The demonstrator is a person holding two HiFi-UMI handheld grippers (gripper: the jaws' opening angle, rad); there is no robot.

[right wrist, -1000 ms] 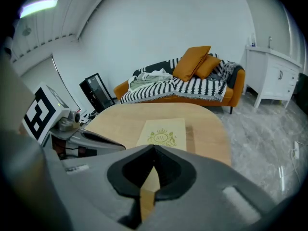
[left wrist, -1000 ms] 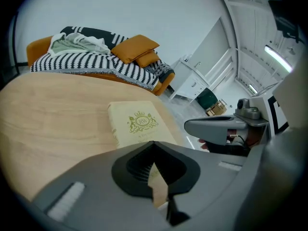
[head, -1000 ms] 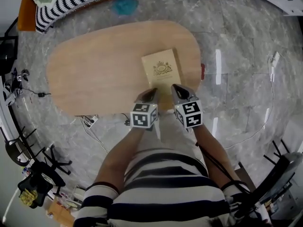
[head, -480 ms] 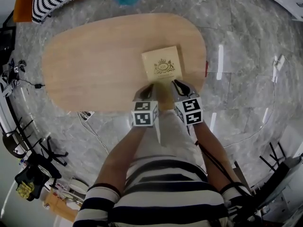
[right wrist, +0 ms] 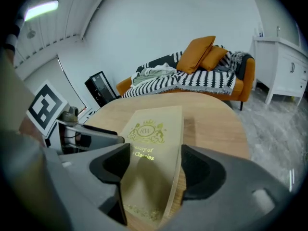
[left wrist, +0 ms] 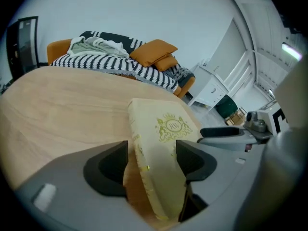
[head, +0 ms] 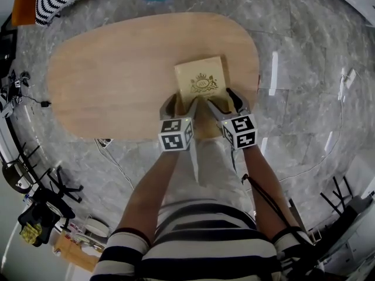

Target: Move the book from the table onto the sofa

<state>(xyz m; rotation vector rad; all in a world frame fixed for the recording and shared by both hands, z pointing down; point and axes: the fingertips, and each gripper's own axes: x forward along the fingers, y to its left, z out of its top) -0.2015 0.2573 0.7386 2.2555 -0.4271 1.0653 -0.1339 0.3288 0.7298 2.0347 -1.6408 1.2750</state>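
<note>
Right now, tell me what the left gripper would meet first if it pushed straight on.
The book: its near end sits between the opening jaws of the left gripper, unclamped. The table lies just under it, though depth is unclear.

- desk (head: pixel 105 86): pale wood, fine grain, smooth matt top.
- book (head: pixel 201 78): cream cover, matt, paper-like; crest and lettering in shiny gold foil.
- floor (head: pixel 304 98): grey marbled stone, polished, glossy light streaks.
- sofa (left wrist: pixel 57 49): orange cloth, matt.
- throw (left wrist: pixel 96 61): black-and-white striped woven cloth, soft, fringed edge.
</note>
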